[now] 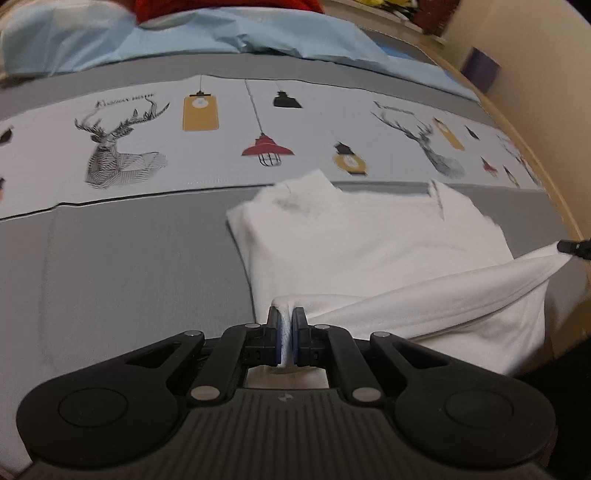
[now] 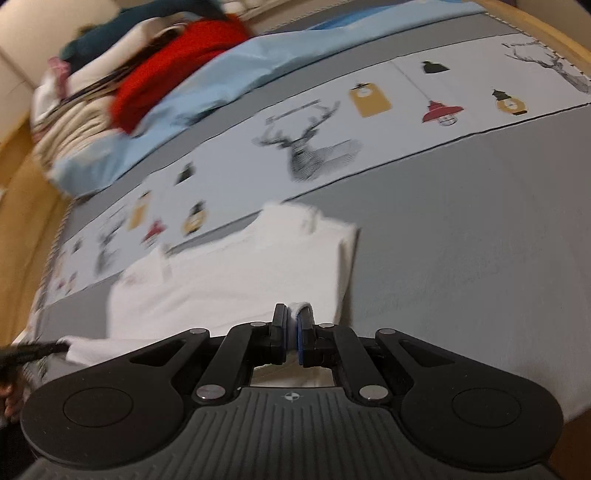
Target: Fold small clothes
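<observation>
A small white garment (image 1: 369, 243) lies on a grey printed bed cover, its collar end away from me. My left gripper (image 1: 287, 321) is shut on the garment's near left corner, white cloth pinched between the blue pads. In the left wrist view the right gripper's tip (image 1: 572, 246) holds the other near corner, and the hem is stretched between them. My right gripper (image 2: 292, 321) is shut on a fold of the white garment (image 2: 236, 280). The left gripper's tip (image 2: 40, 349) shows at the far left, holding the cloth.
The bed cover (image 1: 129, 266) has a white band with deer and lamp prints (image 1: 122, 147). A light blue sheet (image 1: 221, 33) and a pile of clothes with a red item (image 2: 177, 62) lie at the far side. A wooden bed edge (image 1: 535, 147) runs on the right.
</observation>
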`<act>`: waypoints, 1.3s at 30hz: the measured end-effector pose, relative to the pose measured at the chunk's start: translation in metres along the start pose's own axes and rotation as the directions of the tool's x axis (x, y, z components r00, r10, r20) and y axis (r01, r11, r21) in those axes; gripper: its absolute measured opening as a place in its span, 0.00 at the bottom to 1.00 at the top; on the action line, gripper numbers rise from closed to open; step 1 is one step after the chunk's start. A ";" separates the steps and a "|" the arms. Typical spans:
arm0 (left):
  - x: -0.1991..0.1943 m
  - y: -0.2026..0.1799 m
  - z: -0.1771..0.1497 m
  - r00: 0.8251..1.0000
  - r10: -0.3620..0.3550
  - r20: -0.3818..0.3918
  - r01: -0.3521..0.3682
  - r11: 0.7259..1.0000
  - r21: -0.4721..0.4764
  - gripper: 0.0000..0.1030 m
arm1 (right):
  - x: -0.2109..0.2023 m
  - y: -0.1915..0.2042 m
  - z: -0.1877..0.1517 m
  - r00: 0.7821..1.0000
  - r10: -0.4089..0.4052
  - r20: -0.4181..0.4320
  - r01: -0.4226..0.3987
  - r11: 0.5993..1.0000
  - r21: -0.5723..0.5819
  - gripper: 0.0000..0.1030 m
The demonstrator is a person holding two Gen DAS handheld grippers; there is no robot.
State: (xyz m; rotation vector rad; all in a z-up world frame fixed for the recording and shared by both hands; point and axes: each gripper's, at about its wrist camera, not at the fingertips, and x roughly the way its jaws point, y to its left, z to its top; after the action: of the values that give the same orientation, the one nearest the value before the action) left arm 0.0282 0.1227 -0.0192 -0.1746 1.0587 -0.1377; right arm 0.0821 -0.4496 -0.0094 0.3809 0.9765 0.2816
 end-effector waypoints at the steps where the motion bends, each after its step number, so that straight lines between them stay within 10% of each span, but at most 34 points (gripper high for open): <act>1: 0.011 0.008 0.004 1.000 -0.009 0.015 0.009 0.999 -0.036 0.11 | 0.010 -0.005 0.006 1.000 -0.022 0.020 0.021 0.999 0.049 0.07; 7: 0.007 0.052 0.011 0.994 -0.037 0.105 0.064 0.962 -0.266 0.21 | 0.031 -0.037 0.004 0.989 -0.124 0.080 0.107 0.975 0.195 0.14; 20: 0.036 0.050 -0.006 0.997 -0.067 -0.029 0.062 0.987 -0.149 0.44 | 0.069 -0.013 -0.002 0.993 -0.103 -0.058 0.100 0.994 -0.047 0.33; 25: 0.060 0.023 -0.005 0.991 -0.021 -0.131 0.026 0.999 0.034 0.44 | 0.092 0.001 -0.003 0.984 -0.128 -0.122 0.110 0.983 -0.145 0.33; 29: 0.066 0.003 0.002 0.997 0.042 -0.068 -0.030 0.986 0.166 0.44 | 0.103 0.007 -0.001 0.978 -0.157 -0.135 0.128 0.972 -0.199 0.33; 39: 0.085 -0.006 0.033 0.998 0.043 0.051 -0.051 0.986 0.158 0.43 | 0.110 0.007 0.014 0.985 -0.160 -0.063 0.147 0.973 -0.176 0.33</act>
State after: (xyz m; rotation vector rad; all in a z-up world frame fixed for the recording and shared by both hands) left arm 0.0980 0.1024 -0.0743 -0.0081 0.9992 -0.1740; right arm 0.1524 -0.4023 -0.0814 0.1375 1.0435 0.2382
